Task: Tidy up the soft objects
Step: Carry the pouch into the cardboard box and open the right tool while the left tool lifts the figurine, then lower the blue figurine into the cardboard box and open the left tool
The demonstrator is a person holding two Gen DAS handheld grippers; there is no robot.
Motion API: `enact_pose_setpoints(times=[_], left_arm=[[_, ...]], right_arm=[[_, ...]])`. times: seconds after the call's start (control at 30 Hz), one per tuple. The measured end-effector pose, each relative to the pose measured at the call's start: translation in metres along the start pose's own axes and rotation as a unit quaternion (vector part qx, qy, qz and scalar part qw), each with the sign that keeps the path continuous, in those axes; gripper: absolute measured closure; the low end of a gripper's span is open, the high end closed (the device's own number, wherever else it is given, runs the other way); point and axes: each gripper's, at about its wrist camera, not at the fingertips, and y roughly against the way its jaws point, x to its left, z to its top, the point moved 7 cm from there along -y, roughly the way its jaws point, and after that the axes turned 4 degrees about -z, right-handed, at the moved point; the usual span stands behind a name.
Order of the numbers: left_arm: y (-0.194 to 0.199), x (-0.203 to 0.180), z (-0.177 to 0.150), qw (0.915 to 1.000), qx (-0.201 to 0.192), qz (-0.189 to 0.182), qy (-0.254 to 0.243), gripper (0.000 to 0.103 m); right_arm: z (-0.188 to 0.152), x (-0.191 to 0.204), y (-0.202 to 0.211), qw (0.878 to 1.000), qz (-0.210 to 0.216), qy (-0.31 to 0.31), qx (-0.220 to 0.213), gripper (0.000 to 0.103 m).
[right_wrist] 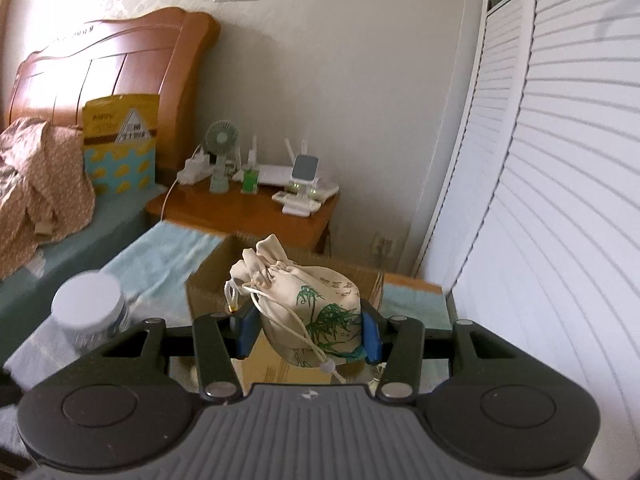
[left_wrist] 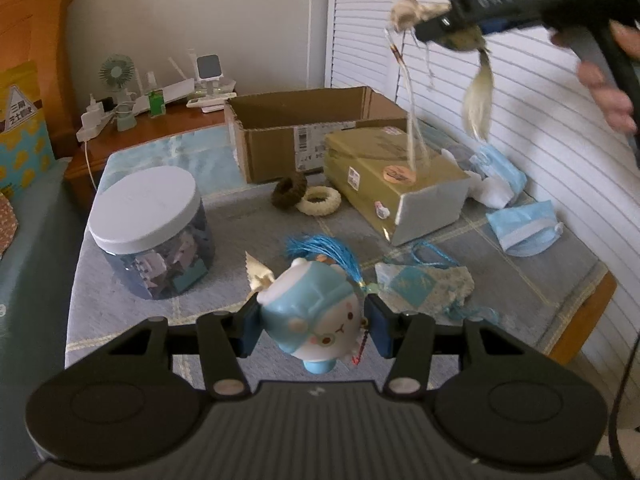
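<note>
Your right claw (right_wrist: 306, 334) pinches the drawstring pouch (right_wrist: 310, 312); your left claw (left_wrist: 314, 326) clamps the blue figurine (left_wrist: 316, 312). Trailing cords could snag the cardboard box (left_wrist: 304, 136).

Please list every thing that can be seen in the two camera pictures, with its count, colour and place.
toy: 1, blue and white, in left gripper
pouch: 1, cream, green print, in right gripper
cardboard box: 1, brown, open, table rear
gold box: 1, beside cardboard box
jar: 1, white lid, table left
hair rings: 2, brown, cream, before cardboard box
face masks: several, blue, table right
fan: 1, green, nightstand
left gripper: 1, black
right gripper: 1, black
</note>
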Motion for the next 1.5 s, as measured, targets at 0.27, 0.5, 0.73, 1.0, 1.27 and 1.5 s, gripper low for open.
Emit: enact_pose_setpoints(times=[0.27,0.5,0.73,1.0,1.27,1.5], left_arm=[[-0.009,0.013,0.007,0.9997,0.000,0.015,0.020,0.050],[-0.019,0.024,0.013,0.9987,0.006,0.030,0.040,0.050],[-0.029,0.028,0.014,0.9981,0.019,0.038,0.044,0.050],[-0.030,0.019,0.018,0.9989,0.022,0.033,0.027,0.050],[-0.019,0.012,0.024,0.9992,0.022,0.030,0.014,0.050],[-0.013,0.014,0.048,0.9992,0.020,0.034,0.001,0.050]], right_arm=[[0.057,-0.007,-0.048,1.000,0.029,0.003,-0.011,0.048],[0.083,0.000,-0.105,0.998,0.056,0.017,0.002,0.048],[0.057,0.005,-0.158,0.995,0.074,0.019,0.059,0.038],[0.026,-0.006,-0.150,0.995,0.062,-0.034,0.068,0.009],[-0.012,-0.013,-0.103,0.995,0.026,-0.068,0.071,0.000],[-0.051,0.001,-0.056,0.994,0.020,-0.070,0.079,0.000]])
